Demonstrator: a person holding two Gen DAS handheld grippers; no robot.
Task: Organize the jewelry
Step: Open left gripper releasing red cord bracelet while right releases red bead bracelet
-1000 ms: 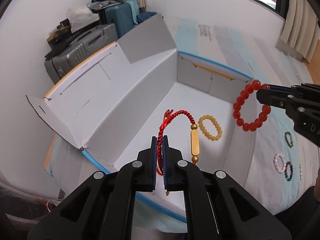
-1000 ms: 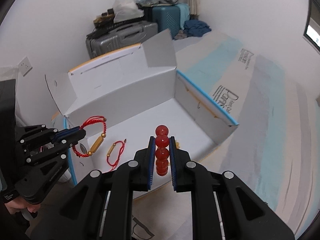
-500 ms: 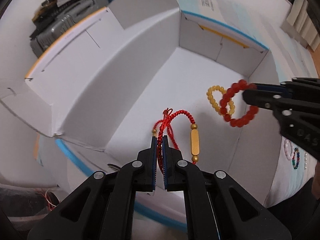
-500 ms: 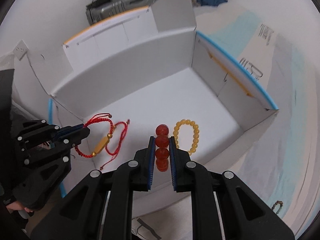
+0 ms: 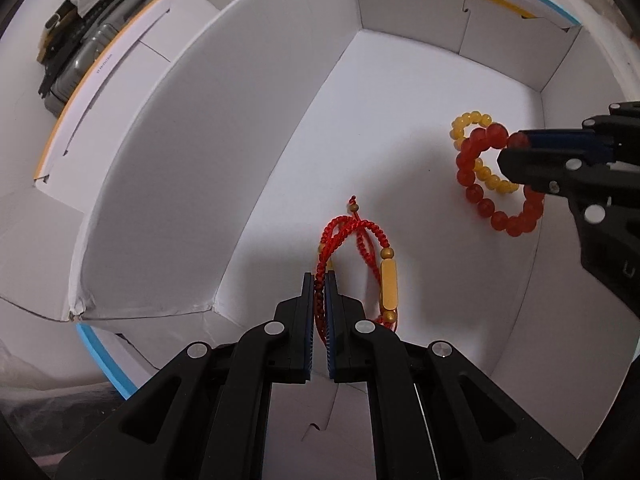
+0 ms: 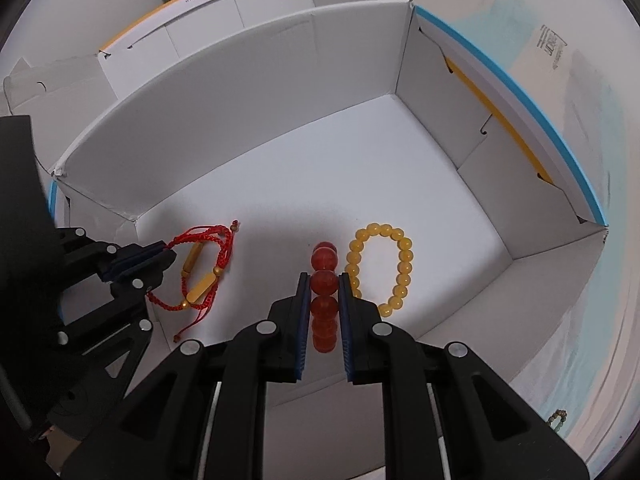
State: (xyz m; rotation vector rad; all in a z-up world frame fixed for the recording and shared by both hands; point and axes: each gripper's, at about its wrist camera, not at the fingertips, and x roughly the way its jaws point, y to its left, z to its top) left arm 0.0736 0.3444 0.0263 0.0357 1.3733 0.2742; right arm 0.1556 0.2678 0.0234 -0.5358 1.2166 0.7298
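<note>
My left gripper (image 5: 319,280) is shut on a red braided cord bracelet (image 5: 366,240) with a gold tube bead, held low inside the white cardboard box (image 5: 240,120), over a second red cord bracelet (image 6: 196,276) lying on the floor. My right gripper (image 6: 324,280) is shut on a red bead bracelet (image 6: 325,280), which also shows in the left wrist view (image 5: 480,200), held just above the box floor. A yellow bead bracelet (image 6: 380,268) lies on the floor right beside it. Each gripper shows in the other's view: left (image 6: 160,254), right (image 5: 516,148).
The box walls rise on all sides with a blue-edged flap (image 6: 520,108) at the right. Suitcases (image 5: 80,52) stand behind the box. A small beaded bracelet (image 6: 558,418) lies on the bed cover outside the box.
Both grippers have come down into the box with their bracelets. The red bead bracelet now hangs beside the yellow one, and the red cord bracelet sits close over the one on the floor.
</note>
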